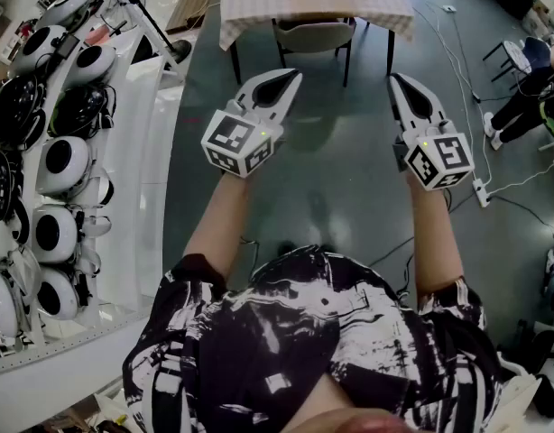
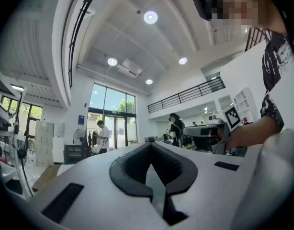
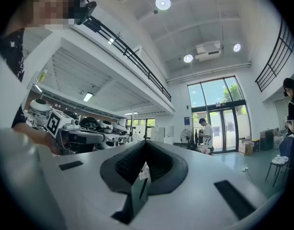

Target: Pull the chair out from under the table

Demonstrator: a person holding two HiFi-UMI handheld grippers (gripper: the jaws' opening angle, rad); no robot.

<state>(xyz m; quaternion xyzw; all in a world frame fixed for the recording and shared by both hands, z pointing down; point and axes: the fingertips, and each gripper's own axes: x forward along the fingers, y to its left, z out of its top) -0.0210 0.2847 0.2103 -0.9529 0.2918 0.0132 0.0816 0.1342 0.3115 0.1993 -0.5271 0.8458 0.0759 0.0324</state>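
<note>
While both tools hang in mid-air well short of the furniture, this is the approach step, with nothing touched yet. The grey chair with the curved backrest (image 1: 313,36) sits tucked under the table with the pale checked cloth (image 1: 259,12), backrest facing the person, at the far side of the dark grey-green floor (image 1: 331,188). Left tool (image 1: 292,76): jaws closed together at the tips, nothing between them. Right tool (image 1: 394,78): same, closed and empty. Both point roughly level toward the table, side by side and apart from each other

Judgement: the pull hasn't started and the chair is fully in. The next move calls for closing the gap to the chair, opening at least one tool wide enough for the top edge of the backrest, clamping on it, then drawing straight back along the floor

Risks: the cloth hem hangs just above the backrest and could snag. The dark table legs (image 1: 234,61) flank the chair, so keep the pull straight
</note>
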